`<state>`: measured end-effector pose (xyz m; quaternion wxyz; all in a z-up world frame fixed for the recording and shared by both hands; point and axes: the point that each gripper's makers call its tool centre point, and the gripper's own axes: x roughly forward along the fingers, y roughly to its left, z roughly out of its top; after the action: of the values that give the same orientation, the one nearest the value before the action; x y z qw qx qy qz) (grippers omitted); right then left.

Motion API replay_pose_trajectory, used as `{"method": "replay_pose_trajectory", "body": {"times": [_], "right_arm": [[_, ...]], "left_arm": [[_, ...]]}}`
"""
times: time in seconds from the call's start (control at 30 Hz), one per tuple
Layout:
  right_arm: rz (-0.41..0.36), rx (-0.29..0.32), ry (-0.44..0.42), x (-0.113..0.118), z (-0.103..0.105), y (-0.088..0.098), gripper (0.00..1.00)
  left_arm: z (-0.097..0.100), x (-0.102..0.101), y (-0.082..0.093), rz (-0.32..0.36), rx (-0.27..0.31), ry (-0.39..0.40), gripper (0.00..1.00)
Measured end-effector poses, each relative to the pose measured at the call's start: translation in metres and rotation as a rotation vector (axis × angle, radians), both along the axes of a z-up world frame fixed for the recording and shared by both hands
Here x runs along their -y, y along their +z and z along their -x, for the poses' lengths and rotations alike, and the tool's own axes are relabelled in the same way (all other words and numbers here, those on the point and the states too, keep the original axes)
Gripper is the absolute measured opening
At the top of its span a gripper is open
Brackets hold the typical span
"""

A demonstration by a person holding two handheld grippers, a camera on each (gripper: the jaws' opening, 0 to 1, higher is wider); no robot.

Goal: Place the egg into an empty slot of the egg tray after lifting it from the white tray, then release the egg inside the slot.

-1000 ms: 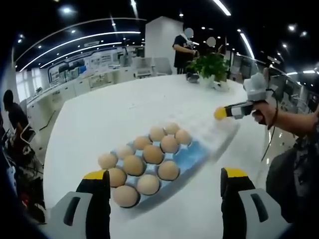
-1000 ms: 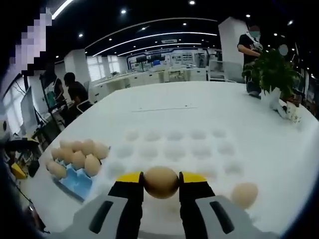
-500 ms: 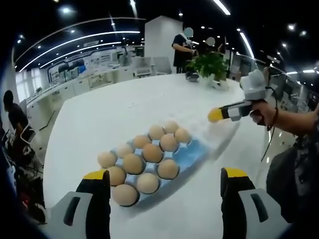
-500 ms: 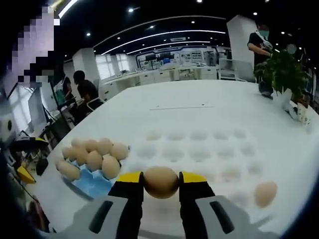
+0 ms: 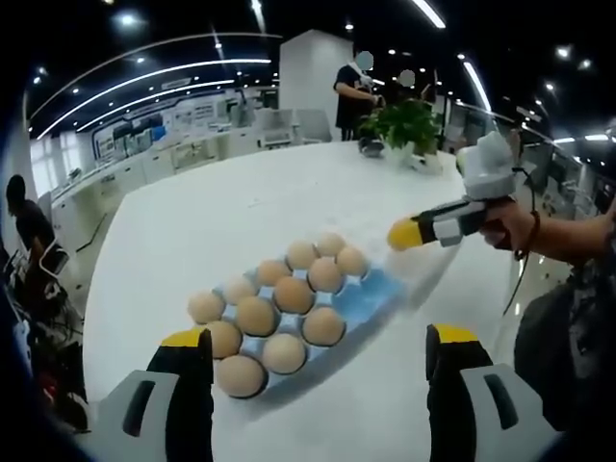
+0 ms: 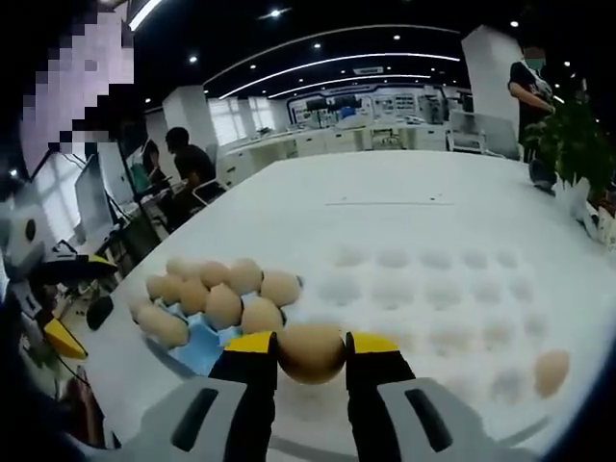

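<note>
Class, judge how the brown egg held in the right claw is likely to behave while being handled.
The egg is probably fragile: a thin shell pinched between two hard jaws of the right claw. Its smooth, rounded surface suggests it may slip. Set on the flat white tray outside a dimple, it would likely roll.

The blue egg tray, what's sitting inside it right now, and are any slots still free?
The blue egg tray holds brown eggs in most slots; bare blue cups show at its right end. The eggs hide the cups beneath them. The right gripper holds another egg.
</note>
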<state>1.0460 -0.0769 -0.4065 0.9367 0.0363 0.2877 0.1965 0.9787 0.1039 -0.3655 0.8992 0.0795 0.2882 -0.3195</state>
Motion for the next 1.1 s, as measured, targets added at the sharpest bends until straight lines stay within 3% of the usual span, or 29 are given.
{"method": "replay_pose_trajectory", "body": {"times": [0.67,1.1], "right_arm": [[-0.020,0.005,0.136,-0.055,0.004,0.006,0.28],[-0.032,0.041,0.284,-0.100,0.013,0.007,0.28]], "left_arm": [[-0.002,-0.001,0.002,0.001,0.008,0.001,0.93],[-0.002,-0.003,0.004,0.008,0.013,0.009,0.93]]}}
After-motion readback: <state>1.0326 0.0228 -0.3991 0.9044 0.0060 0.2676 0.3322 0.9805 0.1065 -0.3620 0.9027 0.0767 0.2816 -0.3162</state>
